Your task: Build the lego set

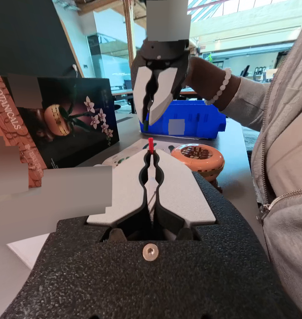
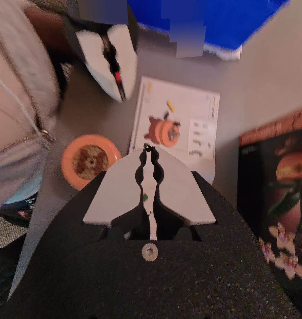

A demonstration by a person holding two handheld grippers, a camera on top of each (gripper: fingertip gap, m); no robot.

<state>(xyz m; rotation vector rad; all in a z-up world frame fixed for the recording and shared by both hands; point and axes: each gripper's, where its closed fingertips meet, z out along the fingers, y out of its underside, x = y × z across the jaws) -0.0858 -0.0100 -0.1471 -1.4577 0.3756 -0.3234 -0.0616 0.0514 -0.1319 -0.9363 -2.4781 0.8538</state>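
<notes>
My left gripper point(image 1: 151, 151) is shut on a small red pin point(image 1: 150, 144) that sticks up past its fingertips. My right gripper point(image 1: 146, 123) hangs above and beyond it, pointing down, shut on a small dark green piece point(image 1: 145, 125). In the right wrist view my right gripper point(image 2: 148, 149) pinches that dark piece point(image 2: 147, 148) at its tips, and my left gripper point(image 2: 122, 96) shows at upper left with the red pin point(image 2: 117, 78). The orange round pot build point(image 1: 197, 158) with brown studs inside stands on the table right of my left gripper; it also shows in the right wrist view point(image 2: 89, 161).
The open instruction booklet point(image 2: 177, 119) lies flat on the grey table. A blue bin point(image 1: 186, 119) stands at the far side. The set's dark box point(image 1: 63, 120) stands upright at the left. A person's grey jacket point(image 1: 285, 155) fills the right side. Left tips to right tips: about 8 cm.
</notes>
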